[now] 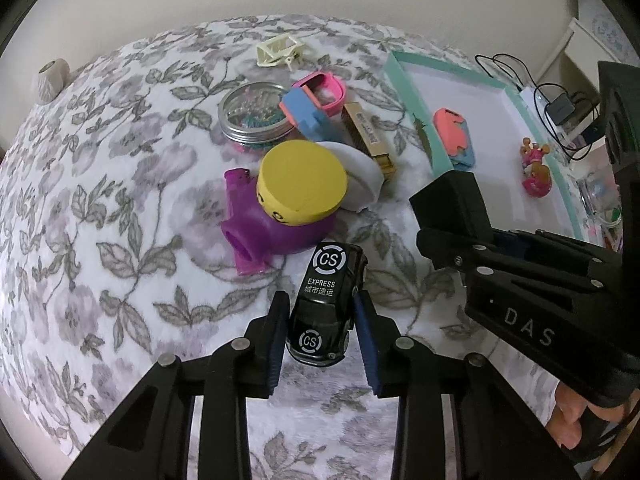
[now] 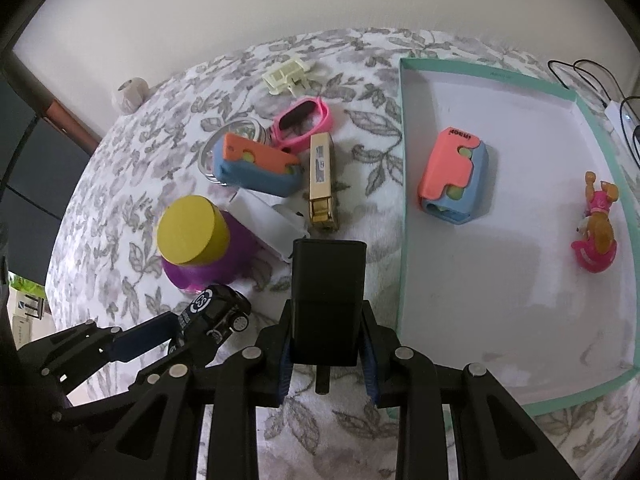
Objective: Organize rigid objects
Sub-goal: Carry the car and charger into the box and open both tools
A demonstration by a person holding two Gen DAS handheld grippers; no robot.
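the left claw (image 1: 322, 322) is clenched on a small black toy car with white "cs express" print (image 1: 326, 304), its blue pads pressing both sides, and the car looks lifted off the floral grey-and-white cloth surface (image 1: 120, 200). at 12 o'clock from the car stands a purple plastic toy with a round yellow lid (image 1: 286, 208). further at 12 o'clock lie a round metal tin with a clear lid (image 1: 256, 110), an orange-and-blue plastic case (image 2: 256, 166), a pink oval plastic frame (image 2: 302, 122) and a gold rectangular box (image 2: 322, 184), all close together. the right claw (image 2: 328, 344) is grasping a black rectangular box (image 2: 326, 300) between its pads. at 2 o'clock from it lies a shallow white tray with a mint-green rim (image 2: 401, 200), which holds a second orange-and-blue case (image 2: 454, 176) and, well apart at 3 o'clock, a small pink-and-tan figurine (image 2: 598, 228).
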